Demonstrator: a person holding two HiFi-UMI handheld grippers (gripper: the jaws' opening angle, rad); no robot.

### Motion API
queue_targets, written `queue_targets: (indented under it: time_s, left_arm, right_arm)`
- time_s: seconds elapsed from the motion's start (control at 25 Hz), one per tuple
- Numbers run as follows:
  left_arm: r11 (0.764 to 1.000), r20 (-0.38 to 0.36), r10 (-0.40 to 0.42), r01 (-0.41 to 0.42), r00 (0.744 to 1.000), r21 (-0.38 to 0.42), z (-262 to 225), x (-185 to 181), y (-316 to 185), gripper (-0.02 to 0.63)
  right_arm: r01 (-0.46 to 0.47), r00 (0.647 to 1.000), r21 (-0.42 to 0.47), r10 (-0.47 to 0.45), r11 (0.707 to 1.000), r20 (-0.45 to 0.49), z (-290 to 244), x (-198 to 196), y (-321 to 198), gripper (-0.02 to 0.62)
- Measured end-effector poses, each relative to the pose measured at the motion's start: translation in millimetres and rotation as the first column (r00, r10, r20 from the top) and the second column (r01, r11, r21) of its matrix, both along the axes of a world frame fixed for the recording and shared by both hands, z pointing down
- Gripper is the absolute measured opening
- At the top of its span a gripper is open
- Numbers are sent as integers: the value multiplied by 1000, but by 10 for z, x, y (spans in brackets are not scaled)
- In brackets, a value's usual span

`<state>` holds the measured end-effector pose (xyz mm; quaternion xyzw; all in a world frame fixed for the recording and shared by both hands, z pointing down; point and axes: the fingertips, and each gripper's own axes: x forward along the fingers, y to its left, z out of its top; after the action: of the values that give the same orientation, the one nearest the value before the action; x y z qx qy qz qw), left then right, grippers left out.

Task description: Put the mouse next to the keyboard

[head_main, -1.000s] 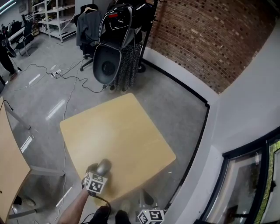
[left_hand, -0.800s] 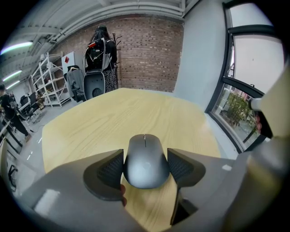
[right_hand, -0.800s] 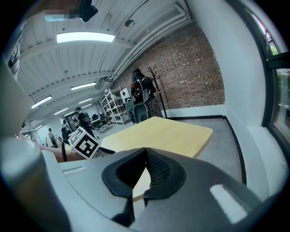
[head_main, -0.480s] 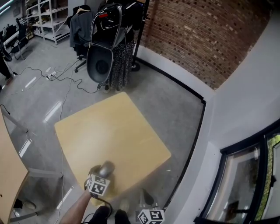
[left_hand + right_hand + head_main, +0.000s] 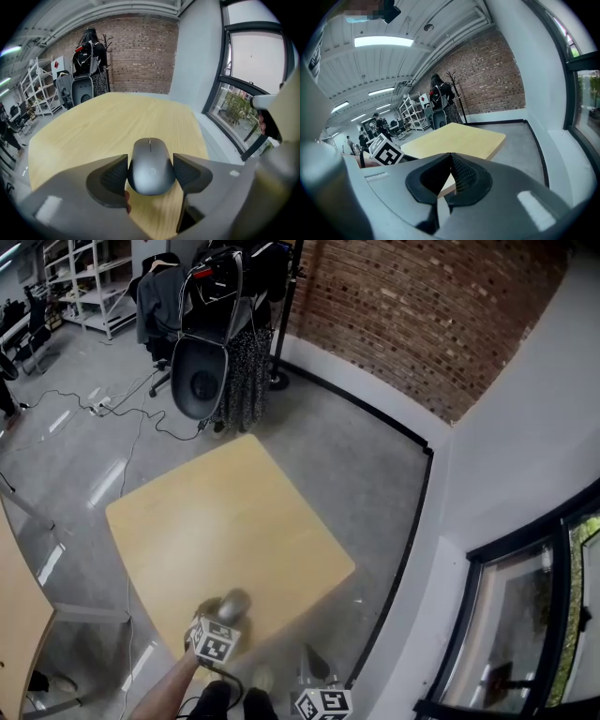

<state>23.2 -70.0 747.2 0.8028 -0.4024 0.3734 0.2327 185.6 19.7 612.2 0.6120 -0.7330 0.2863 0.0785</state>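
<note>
Gripped by its sides in the left gripper's (image 5: 150, 165) wide-spread jaws, the mouse (image 5: 233, 604) edges rightward along the table's (image 5: 225, 512) near edge, placement still pending with no keyboard in sight; the right gripper (image 5: 450, 176) hangs beside the table, jaws closed and empty.

Mouse (image 5: 233, 605) sits between the jaws of the left gripper (image 5: 150, 174), over the near edge of the table (image 5: 225, 512). Right gripper (image 5: 449, 179): right of it, off the table. Chair (image 5: 199, 379): beyond the far edge. Window (image 5: 530, 615): right.
</note>
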Motion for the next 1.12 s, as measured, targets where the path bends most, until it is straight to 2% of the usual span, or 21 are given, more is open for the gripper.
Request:
queue_targets:
  time_s: [0.64, 1.12]
  left_arm:
    - [998, -9, 61, -61, 998, 5, 75, 457, 170, 304]
    - [996, 0, 94, -94, 996, -8, 135, 610, 278, 304]
  right_arm:
    - [-29, 1000, -6, 29, 1000, 1, 79, 276, 133, 14]
    - [-37, 999, -9, 37, 999, 4, 134, 356, 184, 14]
